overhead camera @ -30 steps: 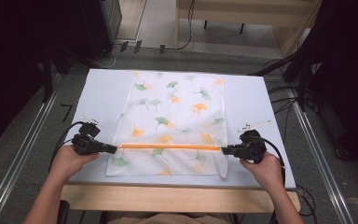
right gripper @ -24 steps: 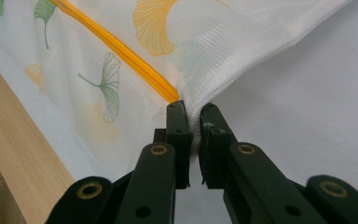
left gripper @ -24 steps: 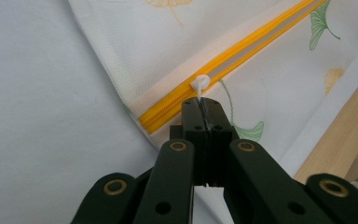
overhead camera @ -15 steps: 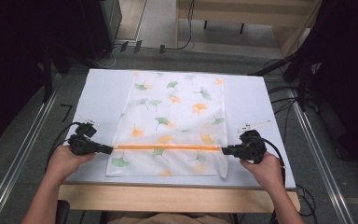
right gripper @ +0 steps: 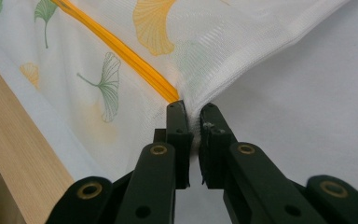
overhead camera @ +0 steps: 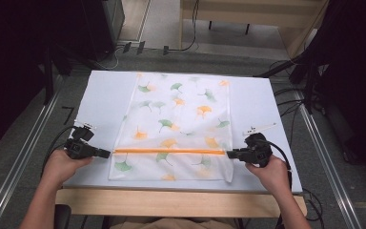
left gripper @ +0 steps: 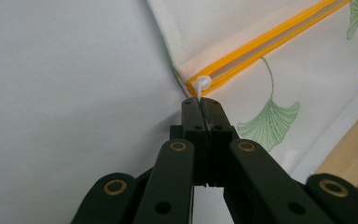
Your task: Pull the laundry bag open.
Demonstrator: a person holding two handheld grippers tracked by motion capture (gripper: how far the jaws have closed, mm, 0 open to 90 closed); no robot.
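Zipper pull [left gripper: 200, 85] is pinched shut by left gripper [left gripper: 203, 108] at 9 o'clock, bag [overhead camera: 181, 124] edge clamped by right gripper [right gripper: 192, 122] at 3 o'clock, likely as an anchor for zipping.

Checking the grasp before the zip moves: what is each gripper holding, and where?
Left gripper pinches the white zipper pull; right gripper clamps the mesh bag at its edge, by the orange zipper end.

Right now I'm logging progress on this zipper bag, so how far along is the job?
Done: the mesh bag lies flat on the table, and both ends of the orange zipper are gripped. In hand: the left hand-held gripper is shut on the white zipper pull, while the right hand-held gripper pinches the fabric at the far end. Left: the pull sits at the zipper's end; whether it runs across next I can't tell.
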